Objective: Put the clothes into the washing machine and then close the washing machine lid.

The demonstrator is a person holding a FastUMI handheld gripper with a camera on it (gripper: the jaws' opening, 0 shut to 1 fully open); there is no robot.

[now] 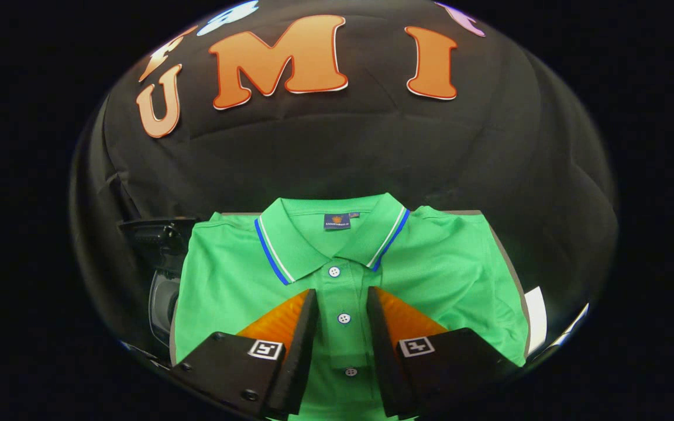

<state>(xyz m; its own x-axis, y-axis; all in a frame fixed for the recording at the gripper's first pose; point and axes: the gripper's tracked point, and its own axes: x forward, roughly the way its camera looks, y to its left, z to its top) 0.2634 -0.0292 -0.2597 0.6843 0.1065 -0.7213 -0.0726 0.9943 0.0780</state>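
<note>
tongs [341,304] spread, straddling the button placket | green polo shirt [448,275] folded flat on table [509,266]

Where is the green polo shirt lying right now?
In the gripper view, the green polo shirt lies flat and folded under the open gripper, its button placket showing between the fingers and its collar beyond them, toward the black cloth wall.

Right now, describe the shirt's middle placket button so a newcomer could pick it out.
Start at the folded green polo shirt lying in front of the black booth wall. Follow its button placket down from the blue-and-white striped collar. The small white middle button sits between the open gripper fingers, unlike the buttons above and below.
</note>
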